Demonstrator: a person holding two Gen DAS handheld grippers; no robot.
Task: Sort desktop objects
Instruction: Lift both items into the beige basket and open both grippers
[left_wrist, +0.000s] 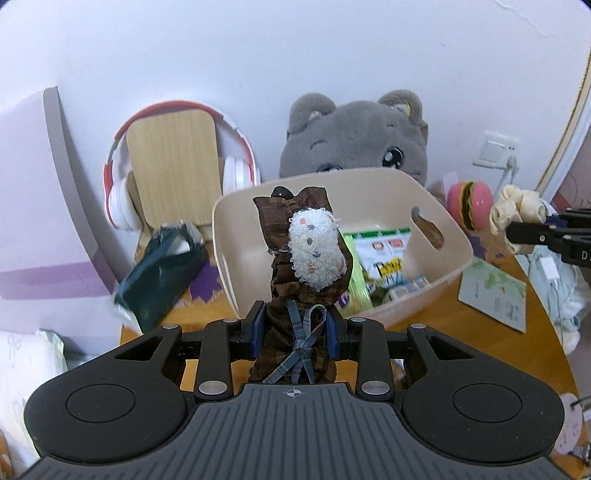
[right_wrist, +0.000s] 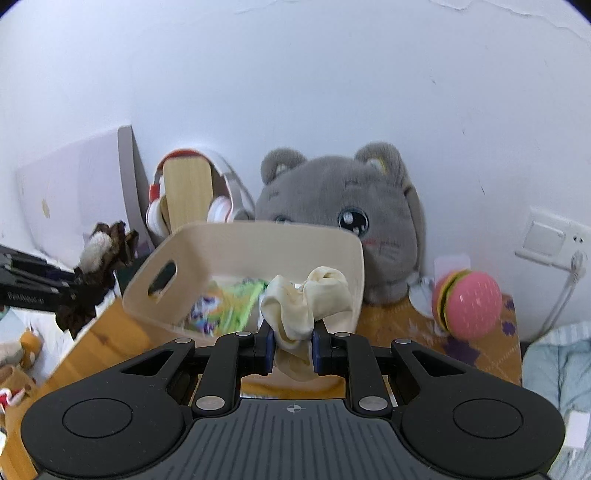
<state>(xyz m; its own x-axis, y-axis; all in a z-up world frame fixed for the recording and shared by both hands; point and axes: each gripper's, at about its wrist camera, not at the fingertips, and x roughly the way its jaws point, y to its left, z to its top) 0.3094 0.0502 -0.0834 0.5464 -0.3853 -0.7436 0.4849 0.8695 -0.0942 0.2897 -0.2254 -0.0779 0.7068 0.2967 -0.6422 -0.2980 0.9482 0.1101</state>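
Nearest the left wrist camera, the left gripper (left_wrist: 295, 325) is pinched on a brown plaid fabric doll (left_wrist: 303, 266) with a curly white face and a blue ribbon at its lower body; the blue pads press its sides and the doll stands upright between the fingers. Nearest the right wrist camera, the right gripper (right_wrist: 293, 347) is pressed together on a cream scrunchie (right_wrist: 306, 302), which bulges above the pads and hangs a little below them.

Both held things hover in front of a beige bin (left_wrist: 369, 184) with handle slots, which sits on the wooden tabletop (left_wrist: 424, 314) and already holds green snack packets (left_wrist: 384, 254). Behind the bin, against the wall, a grey plush cat (left_wrist: 354, 136) leans, partly hidden by the bin's far rim. Toward the tabletop's back left, red and white headphones (left_wrist: 122, 192) hang around a wooden stand (left_wrist: 173, 162), and a dark pouch (left_wrist: 162, 273) lies just beside the bin's left wall. At the back right sits a pink burger toy (left_wrist: 471, 203), and a printed card (left_wrist: 491, 295) lies near the right edge.
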